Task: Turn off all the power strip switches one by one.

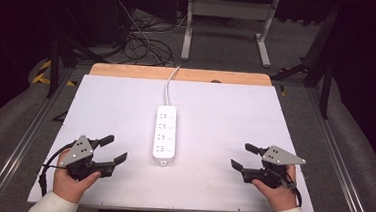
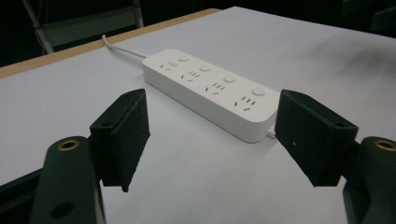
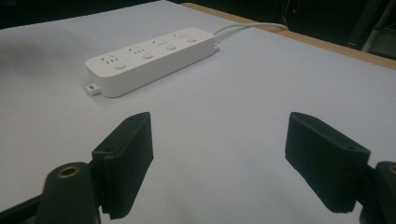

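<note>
The power strip [image 1: 165, 133] lies flat at the centre of the white surface [image 1: 225, 118] (cord toward 12 o'clock). Left tool [image 1: 114, 149] at 8 o'clock, right tool [image 1: 244, 157] at 4 o'clock; both spread wide, holding nothing.

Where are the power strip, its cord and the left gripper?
power strip [image 1: 165, 133], high view, middle of its top face
cord [image 1: 169, 84], high view, midway along its length
left gripper [image 1: 113, 149], high view, midway between its fingertips
</note>
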